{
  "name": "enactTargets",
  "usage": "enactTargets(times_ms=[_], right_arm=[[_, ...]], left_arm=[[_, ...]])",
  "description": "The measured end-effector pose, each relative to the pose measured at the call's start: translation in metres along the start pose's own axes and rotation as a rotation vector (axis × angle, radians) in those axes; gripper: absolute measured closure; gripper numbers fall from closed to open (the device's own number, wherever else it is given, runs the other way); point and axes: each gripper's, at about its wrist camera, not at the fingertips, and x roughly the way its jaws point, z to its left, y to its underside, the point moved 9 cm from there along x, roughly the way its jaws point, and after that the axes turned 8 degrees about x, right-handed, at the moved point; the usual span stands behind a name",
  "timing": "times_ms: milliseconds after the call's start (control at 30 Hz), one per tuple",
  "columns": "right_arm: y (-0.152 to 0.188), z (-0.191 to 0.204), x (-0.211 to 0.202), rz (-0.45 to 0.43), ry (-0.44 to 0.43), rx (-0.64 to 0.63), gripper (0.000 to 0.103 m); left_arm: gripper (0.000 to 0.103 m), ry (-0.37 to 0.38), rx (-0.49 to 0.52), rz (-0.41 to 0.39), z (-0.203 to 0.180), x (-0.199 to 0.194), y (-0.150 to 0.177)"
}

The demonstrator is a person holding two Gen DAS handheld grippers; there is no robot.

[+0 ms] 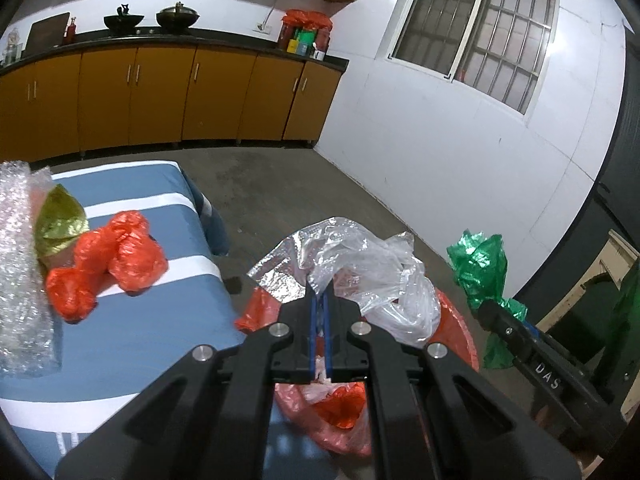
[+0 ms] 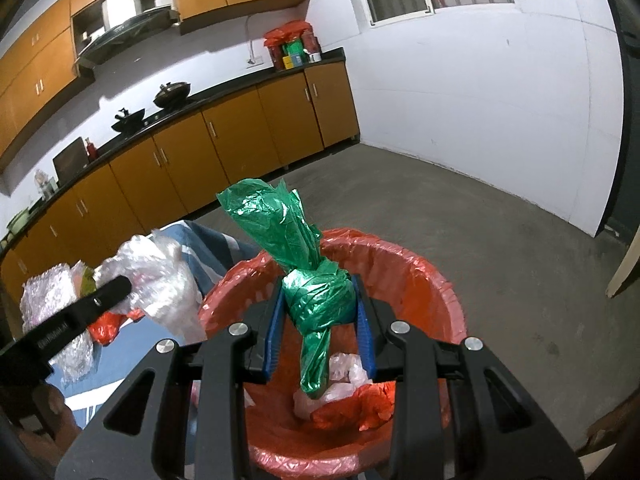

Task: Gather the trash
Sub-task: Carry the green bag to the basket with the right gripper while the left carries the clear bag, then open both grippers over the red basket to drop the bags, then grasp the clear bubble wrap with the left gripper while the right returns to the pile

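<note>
My left gripper (image 1: 319, 294) is shut on a crumpled clear plastic bag (image 1: 372, 268), held above the near rim of the red-lined trash bin (image 1: 460, 328). My right gripper (image 2: 320, 304) is shut on a knotted green plastic bag (image 2: 304, 280), held over the open bin (image 2: 432, 280), which holds red and clear plastic scraps. In the left wrist view the green bag (image 1: 476, 268) and right gripper show at the right. On the blue-and-white striped table (image 1: 152, 328) lie a red plastic bag (image 1: 108, 260), a gold foil piece (image 1: 60, 220) and bubble wrap (image 1: 20, 272).
Orange kitchen cabinets (image 1: 168, 96) with a dark counter run along the far wall, with woks and a red bag on top. Bare concrete floor (image 2: 480, 216) lies beyond the bin. A white wall with a barred window (image 1: 480, 28) stands at the right.
</note>
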Motion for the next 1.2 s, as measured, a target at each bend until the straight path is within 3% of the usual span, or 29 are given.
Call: enactTargets(times_ms=[300,367,500,800,1067,1200], right_arm=[[-0.001,-0.007,0.009,0.008,-0.007,0.028,0.07],[0.0,-0.007,0.007,0.007,-0.015,0.035,0.065],[0.0,-0.01,0.006,0.003,-0.014,0.04,0.054],[0.001,-0.015,-0.001,-0.008,0.01,0.039,0.054],[0.004,-0.005,-0.006,-0.016,0.022,-0.016,0.054],[0.007,0.009,-0.006,-0.009,0.008,-0.043,0.054]], left_arm=[[0.098,0.02,0.003,0.036,-0.015,0.027,0.009],[0.097,0.025,0.003,0.048,-0.017,0.031,0.012],[0.079,0.028,-0.002,0.06,-0.015,0.034,0.017],[0.068,0.009,0.0,0.07,-0.003,0.026,0.021],[0.048,-0.122,0.061,0.039,0.023,-0.008,0.031],[0.045,-0.188,0.088,0.026,0.043,-0.027,0.036]])
